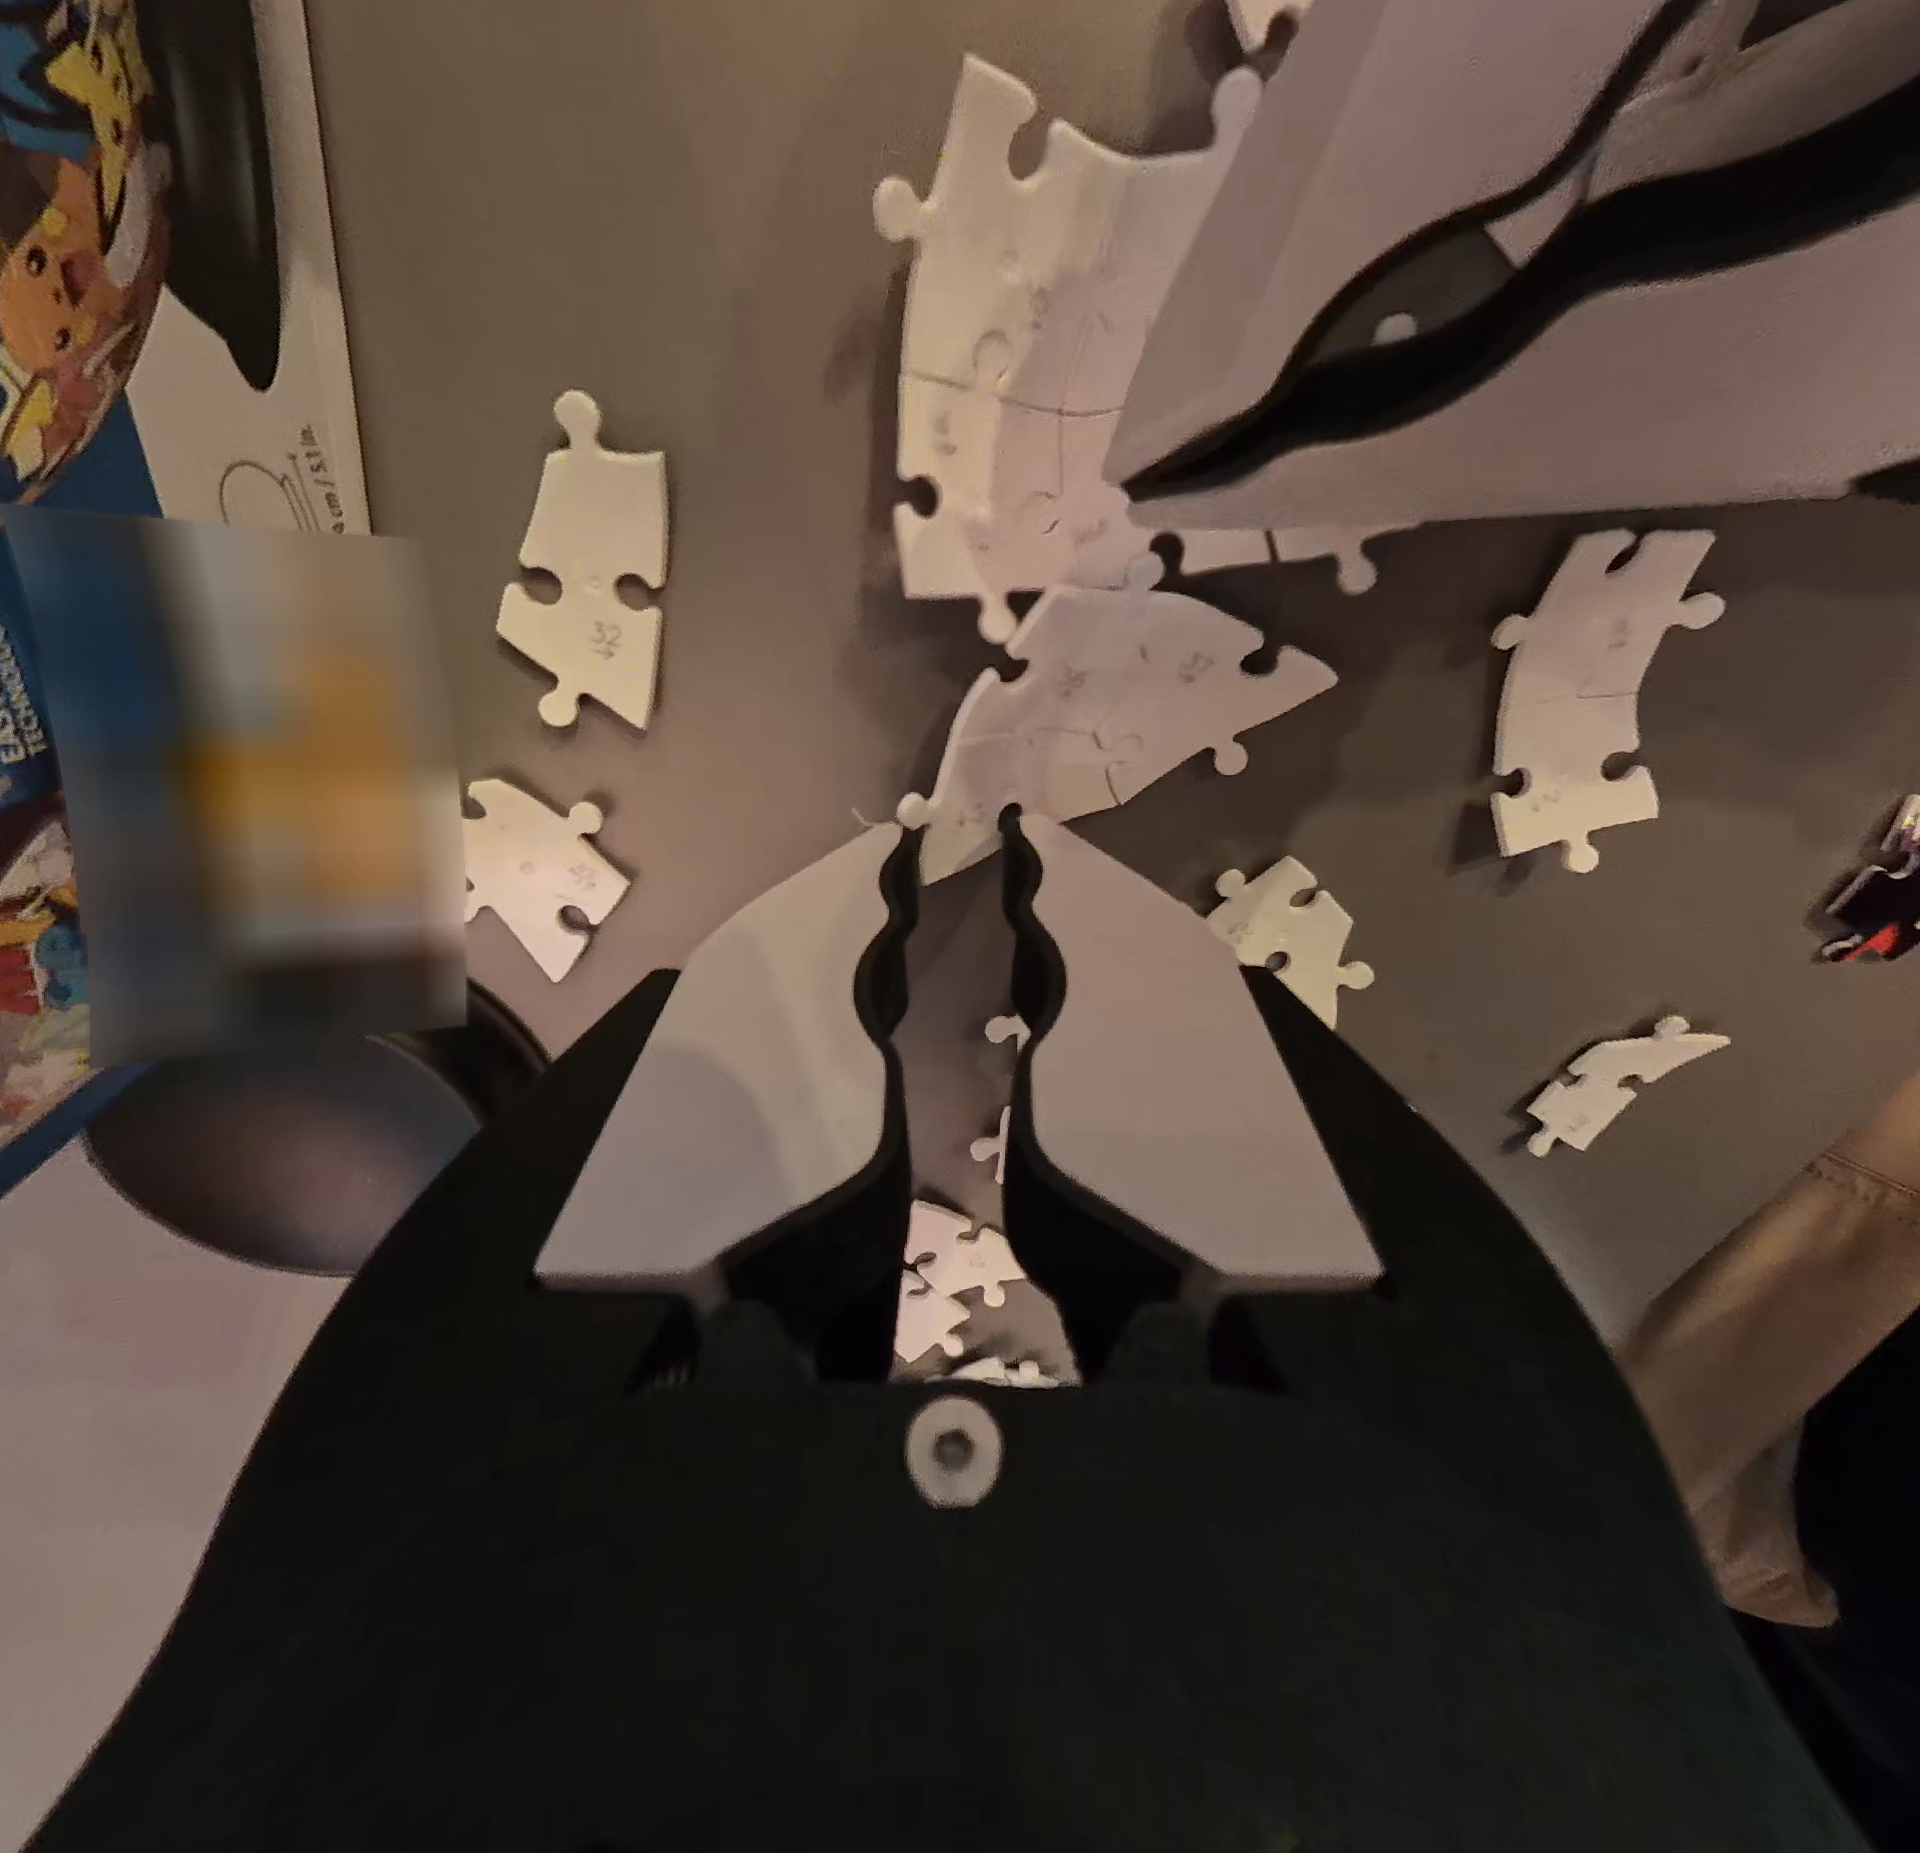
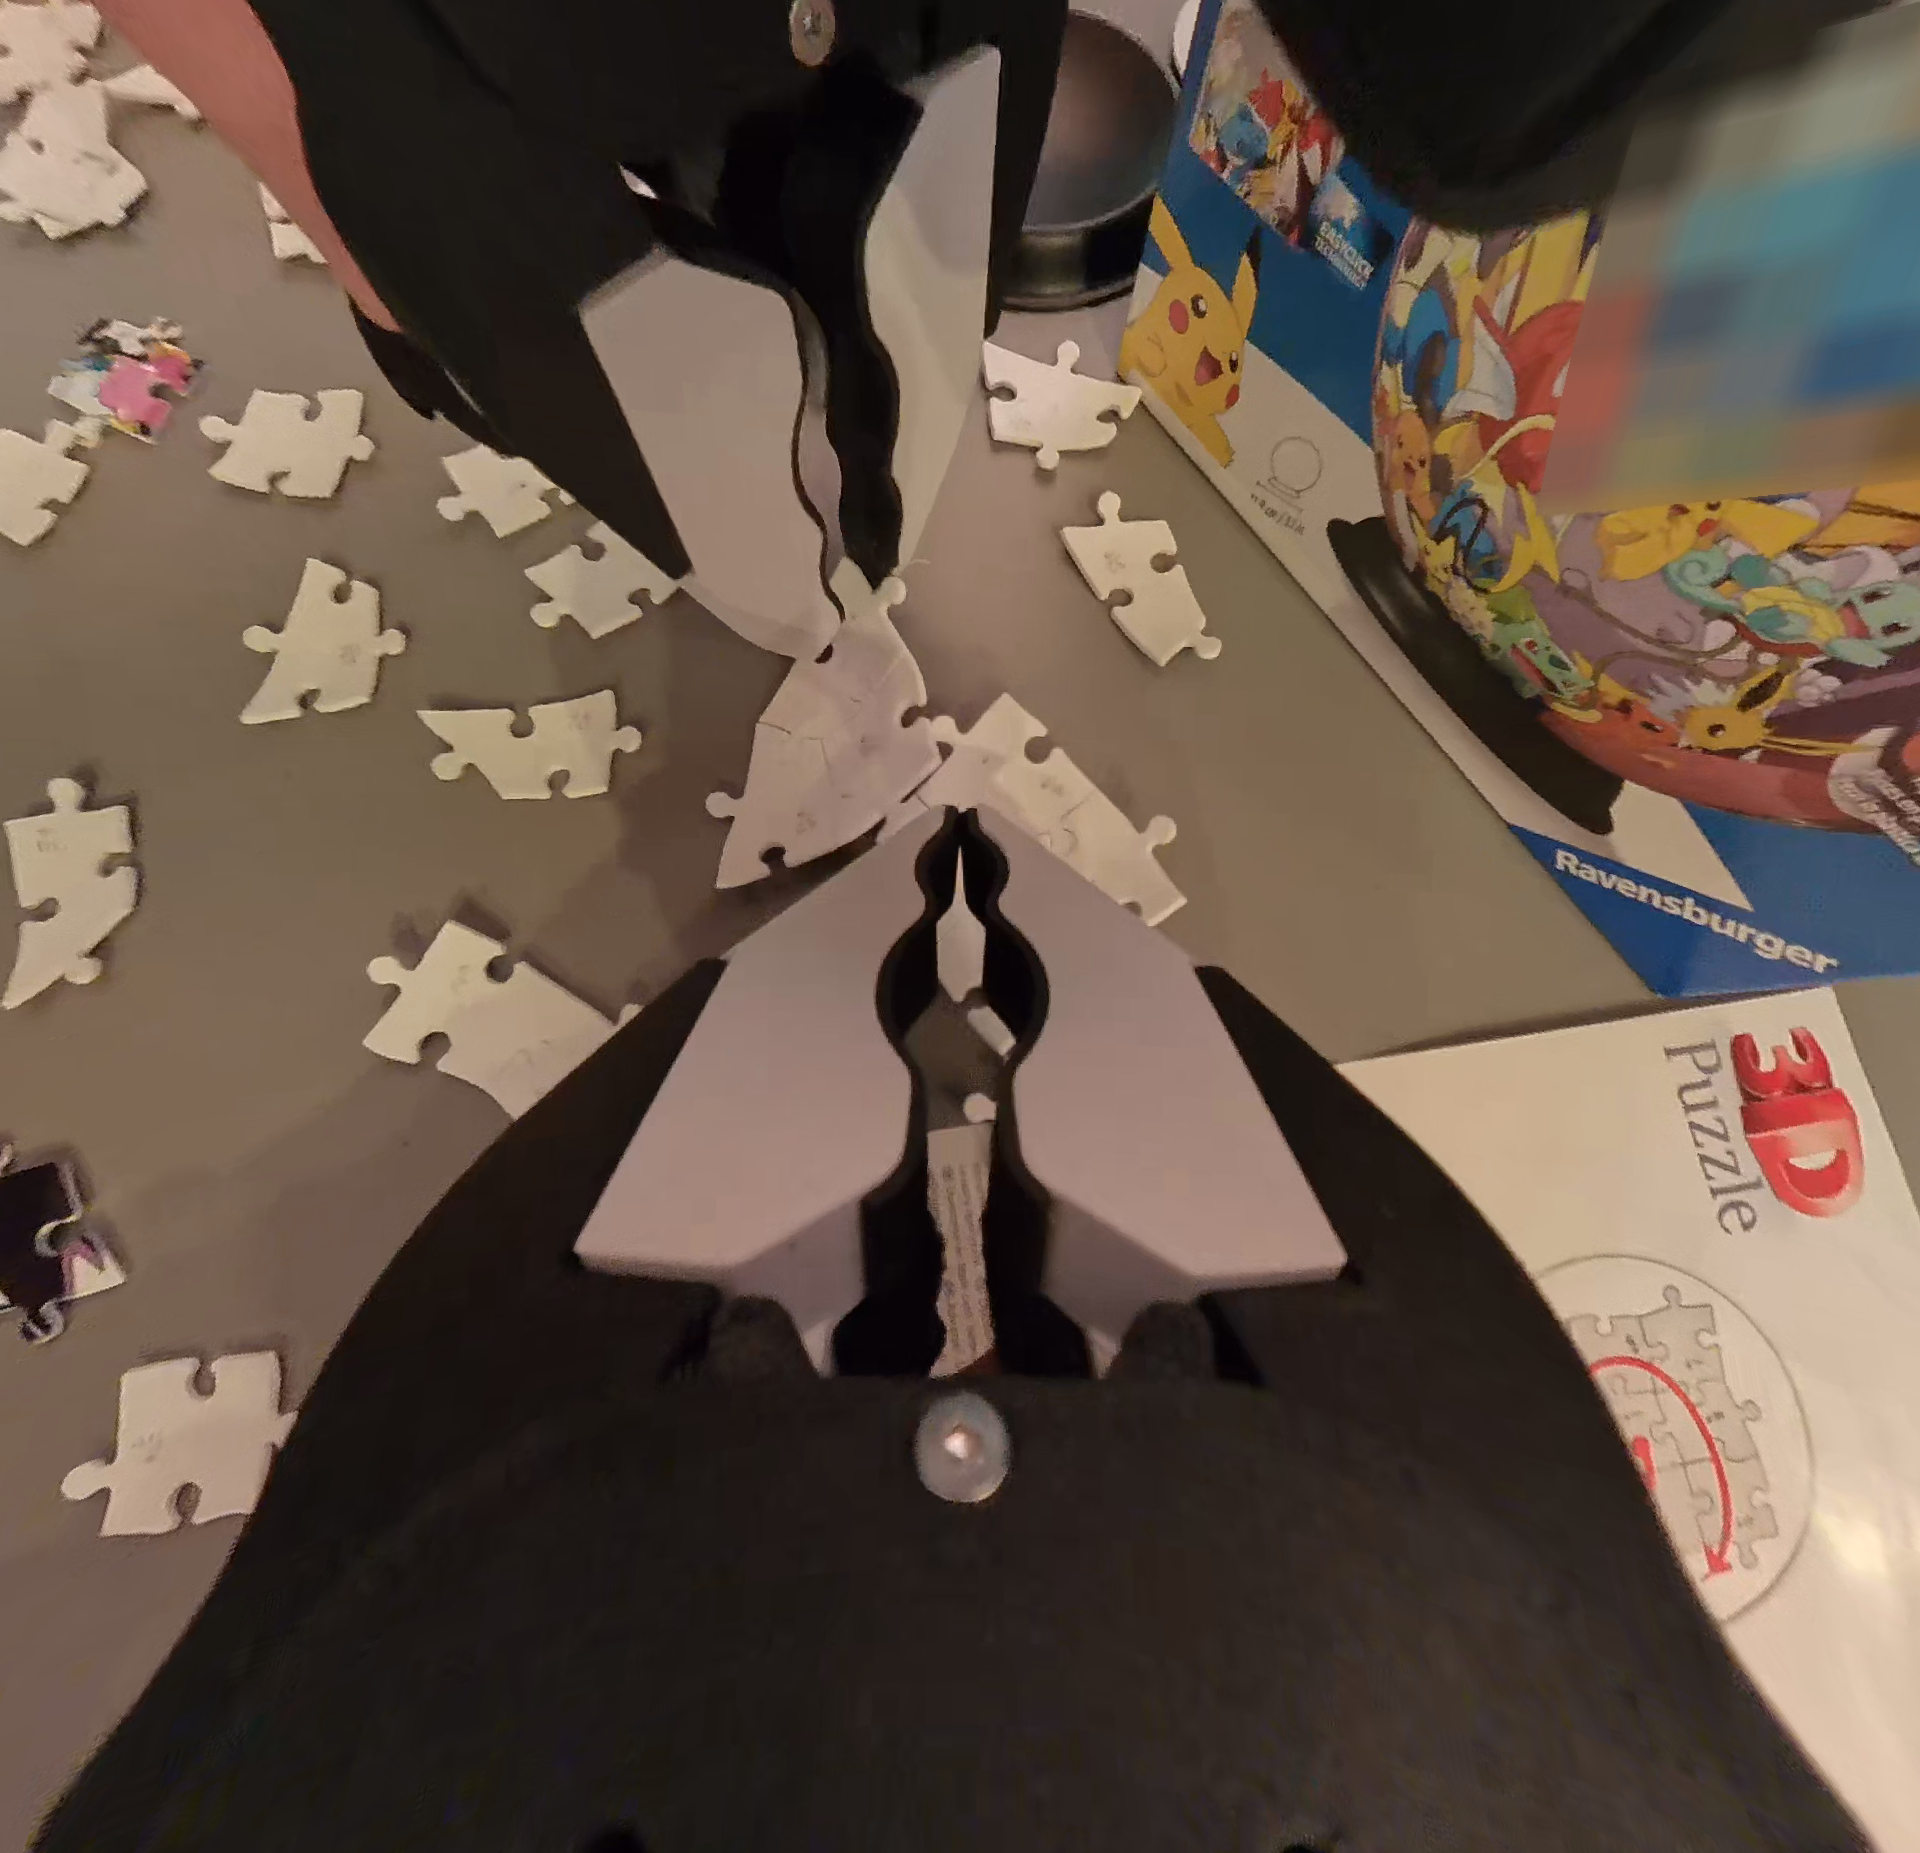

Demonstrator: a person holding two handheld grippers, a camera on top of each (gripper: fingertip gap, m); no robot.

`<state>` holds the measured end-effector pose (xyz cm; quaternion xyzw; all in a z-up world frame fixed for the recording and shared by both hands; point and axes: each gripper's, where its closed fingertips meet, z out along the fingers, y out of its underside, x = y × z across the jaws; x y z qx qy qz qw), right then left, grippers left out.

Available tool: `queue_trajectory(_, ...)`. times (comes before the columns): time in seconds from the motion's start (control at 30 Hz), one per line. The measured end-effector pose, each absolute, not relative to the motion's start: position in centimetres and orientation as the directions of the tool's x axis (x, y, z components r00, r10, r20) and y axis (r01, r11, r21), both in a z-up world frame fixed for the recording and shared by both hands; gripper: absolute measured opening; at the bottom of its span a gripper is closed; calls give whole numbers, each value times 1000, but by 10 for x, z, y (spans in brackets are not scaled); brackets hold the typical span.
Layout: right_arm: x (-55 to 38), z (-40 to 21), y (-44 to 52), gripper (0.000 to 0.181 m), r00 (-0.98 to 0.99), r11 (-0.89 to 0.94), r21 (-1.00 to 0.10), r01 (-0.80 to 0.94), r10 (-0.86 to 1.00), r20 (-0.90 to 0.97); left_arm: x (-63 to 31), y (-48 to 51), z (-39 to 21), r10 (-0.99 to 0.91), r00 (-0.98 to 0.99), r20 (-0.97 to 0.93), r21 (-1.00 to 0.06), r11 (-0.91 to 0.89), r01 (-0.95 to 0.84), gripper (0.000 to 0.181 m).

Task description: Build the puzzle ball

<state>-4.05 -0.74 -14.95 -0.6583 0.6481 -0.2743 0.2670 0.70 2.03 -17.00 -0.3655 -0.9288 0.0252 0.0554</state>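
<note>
The puzzle pieces lie white side up on a grey table. My left gripper is shut on the corner of a small wedge-shaped cluster of joined pieces, which also shows in the right wrist view. My right gripper is shut on the end of a larger curved section of joined pieces. In the left wrist view the right gripper comes in from the upper right over that section. The two clusters meet edge to edge between the grippers. The left gripper reaches down from above.
Several loose white pieces lie scattered left of the grippers, and a few lie face-up in colour. The puzzle box and a white instruction sheet lie on the right. A dark round stand sits beside the box. The tips of one gripper are about 6 cm away from the tips of the other.
</note>
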Motion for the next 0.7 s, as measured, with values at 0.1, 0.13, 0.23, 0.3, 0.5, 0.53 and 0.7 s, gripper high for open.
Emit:
queue_trajectory(0.1,-43,-158,-5,0,26,-39,-670,-742,-999,29,7,20,-170,682,-727,84,-74,732,678,15)
queue_trajectory(0.13,-43,-159,-4,0,30,-43,-666,-744,-999,31,7,20,-171,682,-726,83,-70,731,679,15)
queue_trajectory(0.23,-42,-158,-5,0,37,-59,-664,-745,-998,47,7,18,-171,682,-727,79,-65,732,678,15)
queue_trajectory(0.3,-42,-154,-4,0,39,-54,-676,-735,-999,37,8,15,-170,686,-725,67,-57,728,683,15)
queue_trajectory(0.5,-47,-162,-9,0,42,-72,-634,-770,-997,64,8,11,-169,698,-714,56,-32,716,697,15)
queue_trajectory(0.53,-46,-164,-8,0,47,-72,-633,-771,-997,57,6,13,-168,695,-715,75,-35,718,695,14)
queue_trajectory(0.7,-44,-169,-5,0,50,-61,-630,-774,-998,35,9,28,-168,690,-713,121,-8,719,695,14)
